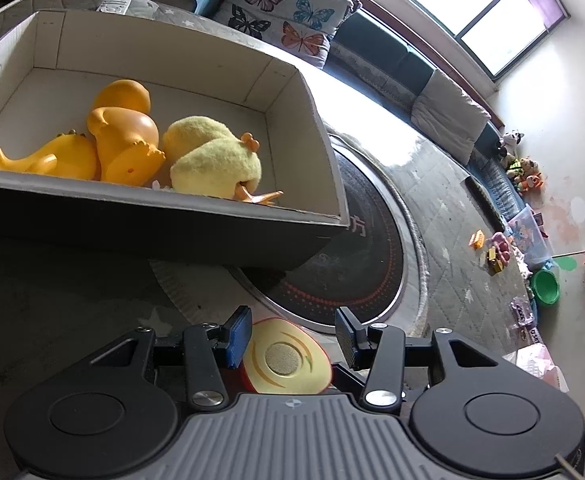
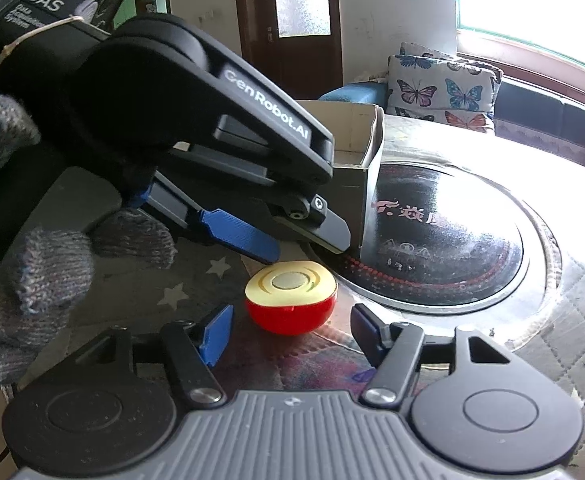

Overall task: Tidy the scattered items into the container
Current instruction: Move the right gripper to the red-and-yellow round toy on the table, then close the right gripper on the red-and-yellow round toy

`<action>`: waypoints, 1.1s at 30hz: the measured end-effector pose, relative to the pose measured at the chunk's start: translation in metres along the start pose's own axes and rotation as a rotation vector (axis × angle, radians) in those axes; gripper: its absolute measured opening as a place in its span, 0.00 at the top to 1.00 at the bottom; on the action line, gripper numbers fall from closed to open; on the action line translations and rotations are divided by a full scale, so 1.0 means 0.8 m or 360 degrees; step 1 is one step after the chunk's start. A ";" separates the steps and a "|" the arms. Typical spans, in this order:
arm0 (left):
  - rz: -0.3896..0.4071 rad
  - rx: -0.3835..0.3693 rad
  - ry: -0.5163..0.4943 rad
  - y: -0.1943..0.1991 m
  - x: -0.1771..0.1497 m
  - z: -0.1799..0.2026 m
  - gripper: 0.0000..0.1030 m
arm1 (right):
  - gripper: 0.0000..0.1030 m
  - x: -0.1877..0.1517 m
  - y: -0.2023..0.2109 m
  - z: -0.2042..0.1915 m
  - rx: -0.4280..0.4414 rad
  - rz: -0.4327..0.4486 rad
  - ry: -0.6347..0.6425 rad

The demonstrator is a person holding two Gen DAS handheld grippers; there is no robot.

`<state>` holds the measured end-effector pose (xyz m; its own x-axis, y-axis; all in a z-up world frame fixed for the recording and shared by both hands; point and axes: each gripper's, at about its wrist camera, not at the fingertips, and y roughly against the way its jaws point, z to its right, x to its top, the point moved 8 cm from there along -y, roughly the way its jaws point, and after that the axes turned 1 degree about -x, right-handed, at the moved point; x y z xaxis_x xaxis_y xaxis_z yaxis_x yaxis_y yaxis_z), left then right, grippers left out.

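Note:
A toy apple half (image 2: pixel 291 296), red skin with a cream cut face up, lies on the star-patterned table cloth. My left gripper (image 2: pixel 304 248) hovers just above it, open, its blue fingers (image 2: pixel 248 238) apart. In the left wrist view the apple half (image 1: pixel 288 360) shows between the open left gripper (image 1: pixel 292 338) fingers, with a gap on its right side. My right gripper (image 2: pixel 291 334) is open just short of the apple, touching nothing. The cardboard box (image 1: pixel 308 92) beyond holds two orange rubber ducks (image 1: pixel 124 140) and a yellow plush chick (image 1: pixel 212 160).
A round black hotplate (image 2: pixel 432 240) is set into the table right of the box (image 2: pixel 368 152). A person's grey knitted glove (image 2: pixel 12 280) holds the left gripper. A butterfly cushion (image 1: pixel 288 4) and sofa lie behind; loose toys (image 1: pixel 496 252) sit far right.

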<state>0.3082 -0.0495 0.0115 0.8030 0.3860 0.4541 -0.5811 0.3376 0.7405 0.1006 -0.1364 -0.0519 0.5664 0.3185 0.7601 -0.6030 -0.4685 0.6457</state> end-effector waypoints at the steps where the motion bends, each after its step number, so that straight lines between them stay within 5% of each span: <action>1: -0.0001 0.0011 0.0000 0.000 0.001 -0.001 0.53 | 0.36 0.001 0.000 0.000 0.0003 0.0001 0.0002; 16: -0.0110 0.0097 0.0010 -0.022 -0.002 -0.010 0.53 | 0.46 0.003 -0.009 0.000 0.0029 -0.0015 0.0007; 33: -0.0046 0.0053 0.0033 0.013 -0.002 -0.013 0.58 | 0.50 0.013 0.003 -0.008 0.0047 0.0035 0.0048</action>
<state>0.2994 -0.0374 0.0136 0.8163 0.3942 0.4223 -0.5527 0.3204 0.7693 0.1016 -0.1292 -0.0416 0.5357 0.3324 0.7763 -0.5981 -0.4996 0.6266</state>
